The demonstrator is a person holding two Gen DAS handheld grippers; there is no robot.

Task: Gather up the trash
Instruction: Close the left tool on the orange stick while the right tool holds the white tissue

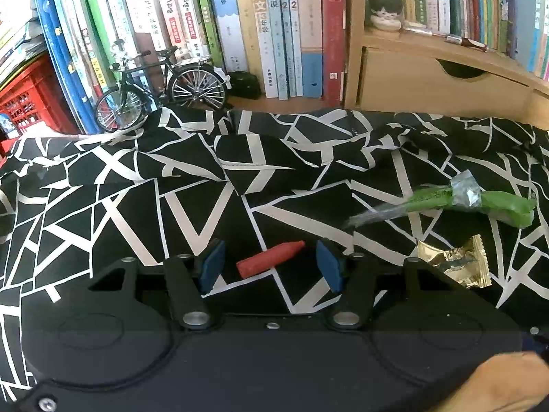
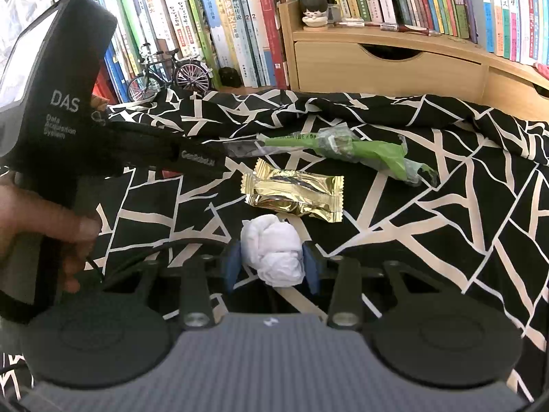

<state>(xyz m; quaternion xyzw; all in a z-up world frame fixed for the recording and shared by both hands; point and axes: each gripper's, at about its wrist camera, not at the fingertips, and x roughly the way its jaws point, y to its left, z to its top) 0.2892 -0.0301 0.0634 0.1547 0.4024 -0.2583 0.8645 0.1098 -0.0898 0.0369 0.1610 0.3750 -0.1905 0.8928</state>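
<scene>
A black-and-white patterned cloth (image 1: 137, 185) covers the table. In the left wrist view, a red crayon-shaped piece (image 1: 271, 259) lies on the cloth between my left gripper's (image 1: 271, 264) blue pads, which stand open and clear of it on both sides. In the right wrist view, my right gripper (image 2: 272, 269) is shut on a crumpled white tissue ball (image 2: 272, 254), with pads pressed against both its sides. Just beyond lies a gold foil wrapper (image 2: 295, 195) (image 1: 453, 262). Farther back is a green plastic wrapper (image 2: 343, 147) (image 1: 473, 199). The left gripper's body (image 2: 51, 120) fills the left of the right wrist view, held by a hand (image 2: 41, 226).
A model bicycle (image 1: 161, 86) stands at the cloth's far left edge before a row of books (image 1: 240, 17). A wooden drawer unit (image 1: 429, 79) with a small figurine (image 1: 386, 8) bounds the back right. A red crate (image 1: 24, 96) sits far left.
</scene>
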